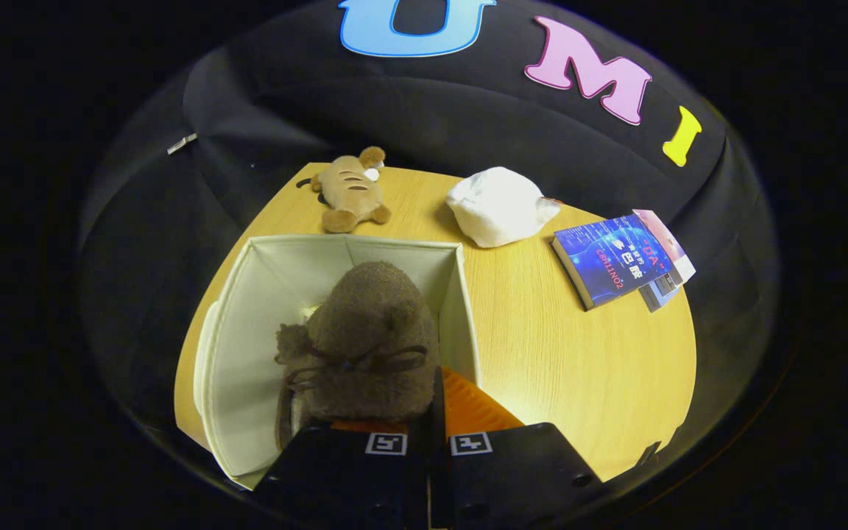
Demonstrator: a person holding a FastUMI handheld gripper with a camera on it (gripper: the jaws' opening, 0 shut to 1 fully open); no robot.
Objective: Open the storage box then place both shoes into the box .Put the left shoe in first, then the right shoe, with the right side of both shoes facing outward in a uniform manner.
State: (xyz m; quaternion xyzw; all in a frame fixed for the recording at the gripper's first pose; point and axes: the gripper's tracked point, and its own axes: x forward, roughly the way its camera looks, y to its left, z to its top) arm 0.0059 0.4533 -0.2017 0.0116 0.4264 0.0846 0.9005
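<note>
Gripping shoe (369,346) inside storage box (247,309) walls, jaws closed.

Shoe (369,338) in box (247,324); toys, books beyond on table (564,353).

The shoe (365,346) hides the box (247,353) floor and whatever lies beneath it inside the box. The shoe's heel hides the hand-held gripper (428,412) fingertips, so their grip cannot be judged. The top book (608,259) covers most of those under it.
</note>
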